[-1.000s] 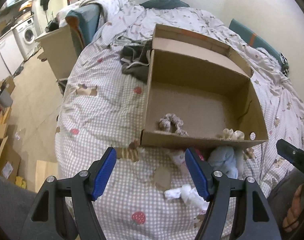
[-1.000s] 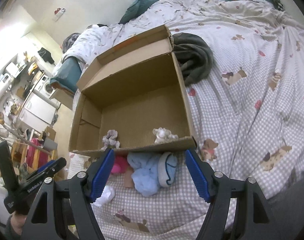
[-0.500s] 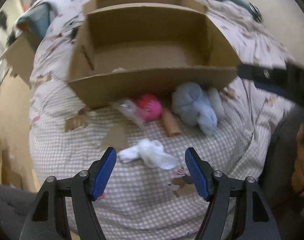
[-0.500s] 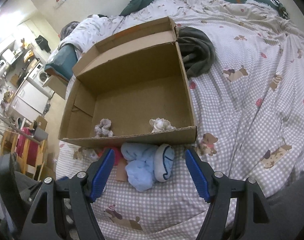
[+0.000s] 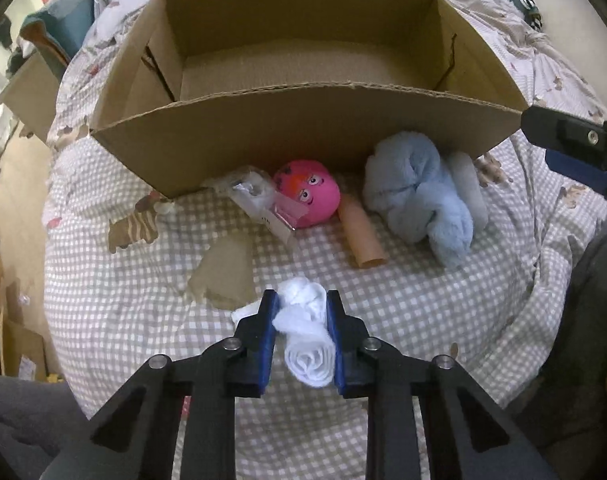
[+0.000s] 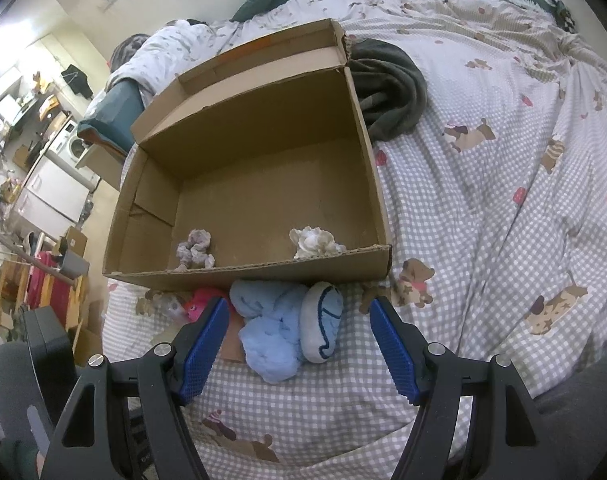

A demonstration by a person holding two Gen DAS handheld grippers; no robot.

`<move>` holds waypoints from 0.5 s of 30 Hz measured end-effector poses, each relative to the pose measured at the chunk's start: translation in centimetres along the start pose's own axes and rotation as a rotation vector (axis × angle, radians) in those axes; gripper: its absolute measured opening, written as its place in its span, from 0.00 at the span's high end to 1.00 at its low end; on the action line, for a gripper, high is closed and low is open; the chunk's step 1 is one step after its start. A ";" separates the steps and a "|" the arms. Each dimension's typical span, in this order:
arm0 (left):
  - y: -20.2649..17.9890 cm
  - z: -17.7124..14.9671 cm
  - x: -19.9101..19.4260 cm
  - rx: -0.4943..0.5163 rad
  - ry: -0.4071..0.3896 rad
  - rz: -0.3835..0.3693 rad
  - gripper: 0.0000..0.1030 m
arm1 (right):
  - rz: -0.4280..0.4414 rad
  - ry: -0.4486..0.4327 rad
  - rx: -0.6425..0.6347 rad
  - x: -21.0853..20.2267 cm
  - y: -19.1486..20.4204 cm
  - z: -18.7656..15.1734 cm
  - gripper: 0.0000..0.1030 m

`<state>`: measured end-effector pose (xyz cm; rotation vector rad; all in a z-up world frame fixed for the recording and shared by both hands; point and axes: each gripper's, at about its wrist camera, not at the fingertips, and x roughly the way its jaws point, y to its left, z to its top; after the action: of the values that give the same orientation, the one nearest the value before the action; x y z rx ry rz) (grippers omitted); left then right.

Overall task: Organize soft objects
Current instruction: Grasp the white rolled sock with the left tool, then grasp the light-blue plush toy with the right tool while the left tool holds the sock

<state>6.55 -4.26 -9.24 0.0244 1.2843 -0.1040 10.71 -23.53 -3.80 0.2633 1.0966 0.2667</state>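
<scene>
White rolled cloth, perhaps a sock, sits between the blue pads of the left gripper, whose jaws have just been closing and now pinch it about its middle, near the bed's front edge. The roll's coiled end pokes out toward the camera while a loose crumpled tuft shows beyond the fingertips, so the hold looks fair but not deep. A good lift here would go straight up until the tail hangs free, then forward over the near wall of the cardboard box, high enough not to snag its raw edge, letting go only once well inside.

Just past the cloth lie a flat brown scrap, a pink toy ball with a face, a crinkled clear packet, a tan tube and a pale blue plush bundle, all crowded against the box's near wall. Two small crumpled soft things already rest inside, so the drop might best land beside them.

Right gripper hangs wide open and empty above the blue bundle, its likely next pick.
</scene>
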 end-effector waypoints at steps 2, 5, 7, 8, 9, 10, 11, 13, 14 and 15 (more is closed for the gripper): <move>0.5 0.1 -0.7 -0.022 -0.011 -0.025 0.81 | 0.001 0.000 0.006 0.0 -0.1 0.0 0.26; 1.8 0.2 -3.1 -0.075 -0.061 -0.062 0.81 | 0.004 0.002 0.019 -0.1 -0.4 0.0 0.26; 3.1 0.4 -5.1 -0.116 -0.105 -0.093 0.81 | 0.009 0.003 0.024 -0.1 -0.5 0.0 0.26; 3.5 0.6 -6.0 -0.129 -0.121 -0.094 0.81 | 0.013 0.003 0.027 -0.1 -0.6 0.0 0.26; 4.1 0.7 -6.9 -0.147 -0.145 -0.099 0.81 | 0.018 0.003 0.031 -0.1 -0.7 0.0 0.26; 5.0 0.9 -7.9 -0.172 -0.166 -0.104 0.81 | 0.023 0.004 0.036 -0.2 -0.7 0.0 0.26; 5.4 1.2 -8.2 -0.185 -0.176 -0.106 0.81 | 0.027 0.004 0.041 -0.2 -0.8 0.0 0.26; 6.7 1.1 -9.1 -0.216 -0.210 -0.097 0.81 | 0.029 0.006 0.051 -0.2 -0.9 0.0 0.26; 6.9 1.1 -9.2 -0.224 -0.213 -0.092 0.81 | 0.026 0.006 0.055 -0.2 -1.0 0.0 0.26; 7.3 0.8 -9.1 -0.239 -0.212 -0.090 0.81 | 0.017 0.006 0.056 -0.2 -1.0 0.0 0.26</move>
<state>5.40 3.55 -0.57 -0.2442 1.0787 -0.0289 10.70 -24.55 -4.00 0.3219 1.1093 0.2527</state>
